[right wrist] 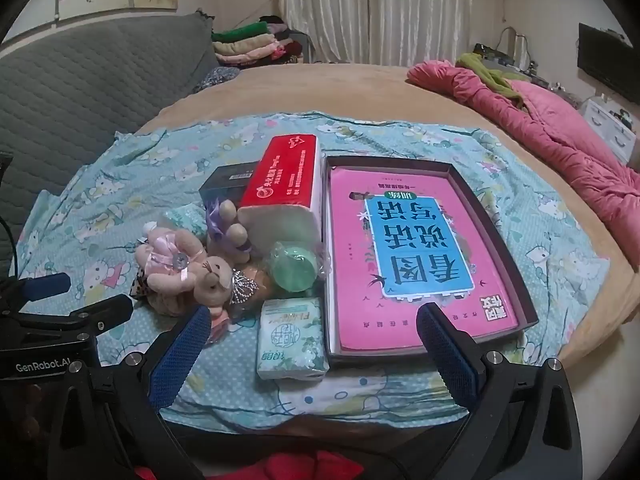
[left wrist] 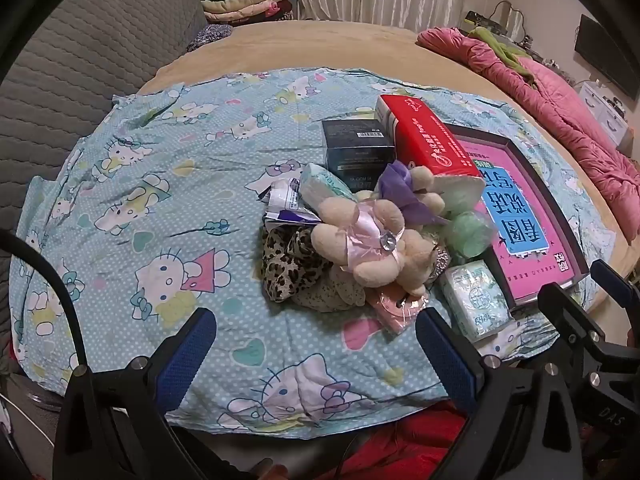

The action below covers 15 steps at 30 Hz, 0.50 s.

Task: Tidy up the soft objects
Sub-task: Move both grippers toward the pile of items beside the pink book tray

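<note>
A heap of small things lies on a light blue cartoon-cat sheet [left wrist: 132, 184] [right wrist: 540, 216]. In it are a beige plush bunny in a pink ribbon [left wrist: 368, 240] [right wrist: 180, 268], a second plush with a purple bow [left wrist: 404, 188] [right wrist: 228, 224], a leopard-print cloth [left wrist: 288, 264], a red tissue pack [left wrist: 428, 136] [right wrist: 288, 176], small tissue packets [left wrist: 476, 300] [right wrist: 292, 340], a green wrapped roll [left wrist: 468, 228] [right wrist: 292, 268] and a black box [left wrist: 356, 148]. My left gripper [left wrist: 316, 340] hangs open just short of the heap. My right gripper [right wrist: 314, 336] is open over the small tissue packet, not touching it.
A dark shallow box [right wrist: 516, 280] [left wrist: 552, 216] holding a pink book lies right of the heap. A pink quilt [right wrist: 560, 132] is bunched at the bed's far right. A grey quilted headboard [left wrist: 80, 64] stands left, with folded clothes [right wrist: 248, 44] stacked behind it. Red fabric [left wrist: 420, 440] lies below the bed's near edge.
</note>
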Each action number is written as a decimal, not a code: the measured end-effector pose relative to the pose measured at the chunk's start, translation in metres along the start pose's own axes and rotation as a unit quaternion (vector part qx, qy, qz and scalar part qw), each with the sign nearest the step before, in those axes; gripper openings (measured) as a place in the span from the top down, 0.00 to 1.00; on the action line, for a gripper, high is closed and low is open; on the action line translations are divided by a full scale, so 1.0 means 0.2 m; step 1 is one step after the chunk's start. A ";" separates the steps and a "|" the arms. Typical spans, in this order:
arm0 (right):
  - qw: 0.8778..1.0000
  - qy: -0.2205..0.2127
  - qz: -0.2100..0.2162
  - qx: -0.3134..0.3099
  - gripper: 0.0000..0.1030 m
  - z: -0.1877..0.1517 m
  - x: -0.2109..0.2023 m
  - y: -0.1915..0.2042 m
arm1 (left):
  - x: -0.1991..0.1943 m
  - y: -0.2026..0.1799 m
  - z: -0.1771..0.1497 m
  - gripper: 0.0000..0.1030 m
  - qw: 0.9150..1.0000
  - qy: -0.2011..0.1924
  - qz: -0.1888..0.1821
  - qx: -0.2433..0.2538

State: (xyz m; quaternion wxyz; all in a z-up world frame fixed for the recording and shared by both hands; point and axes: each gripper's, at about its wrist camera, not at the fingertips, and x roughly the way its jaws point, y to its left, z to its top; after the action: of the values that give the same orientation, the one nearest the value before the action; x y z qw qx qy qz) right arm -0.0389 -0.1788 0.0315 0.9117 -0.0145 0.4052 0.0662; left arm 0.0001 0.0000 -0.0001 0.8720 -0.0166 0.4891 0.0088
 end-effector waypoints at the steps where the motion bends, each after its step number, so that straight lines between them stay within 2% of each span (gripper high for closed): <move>1: 1.000 0.000 0.000 0.000 0.00 0.00 0.00 0.00 | 0.00 0.00 0.00 0.02 1.000 0.000 0.000 0.000; 15: 1.000 0.000 0.000 -0.001 0.00 0.00 0.00 0.01 | -0.01 -0.01 0.00 0.02 1.000 0.001 0.000 0.000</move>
State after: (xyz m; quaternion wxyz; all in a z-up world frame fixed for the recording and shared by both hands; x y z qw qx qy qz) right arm -0.0394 -0.1778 0.0324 0.9117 -0.0155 0.4051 0.0669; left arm -0.0013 -0.0014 0.0020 0.8718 -0.0168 0.4896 0.0085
